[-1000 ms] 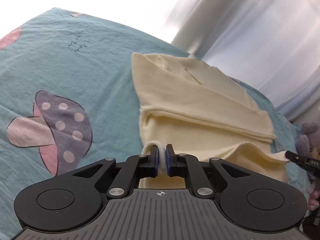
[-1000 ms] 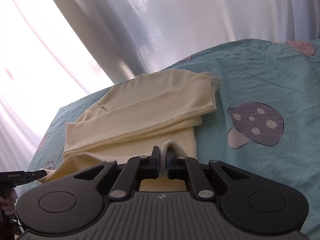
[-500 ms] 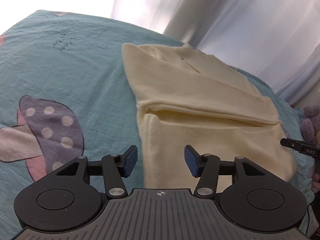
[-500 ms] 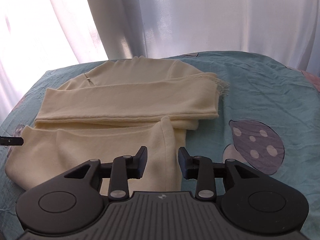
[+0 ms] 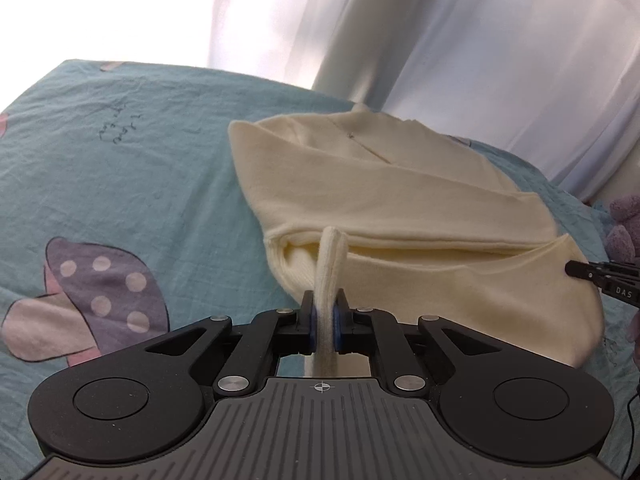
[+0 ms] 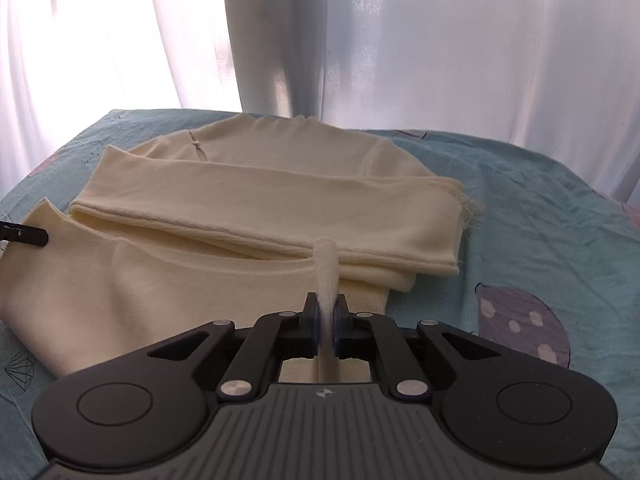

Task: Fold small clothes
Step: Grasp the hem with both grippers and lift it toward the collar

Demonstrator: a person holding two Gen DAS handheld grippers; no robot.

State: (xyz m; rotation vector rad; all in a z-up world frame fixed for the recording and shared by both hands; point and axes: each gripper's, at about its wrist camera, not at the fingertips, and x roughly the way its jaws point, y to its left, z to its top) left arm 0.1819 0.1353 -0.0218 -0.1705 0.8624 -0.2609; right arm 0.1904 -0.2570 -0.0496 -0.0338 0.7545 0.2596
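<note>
A cream sweater (image 5: 400,200) is lying on a teal bedsheet (image 5: 140,168) printed with mushrooms, its sleeves folded flat across the chest and its neckline pointing toward the far side, where white curtains (image 6: 400,48) are hanging.

The left gripper (image 5: 325,322) is pinching the near hem at the sweater's left corner; its blue-padded jaws are pressed together on a raised ridge of the knit, which is standing up between them. The right gripper (image 6: 327,322) is doing the same at the near right corner, jaws clamped tight on a fold of the ribbed hem. In each wrist view the tip of the other gripper is showing at the frame's edge, against the far corner of the hem.

White letters reading "DAS" are showing on the black finger (image 5: 600,276) of the right gripper at the right edge of the left view. Dark handwriting-style print (image 5: 120,122) is sitting on the sheet to the left of the sweater, too small to read. A line-drawn diamond motif (image 6: 22,364) is showing on the sheet at the near left of the right view. A purple plush toy (image 5: 622,224) is lying at the far right.
</note>
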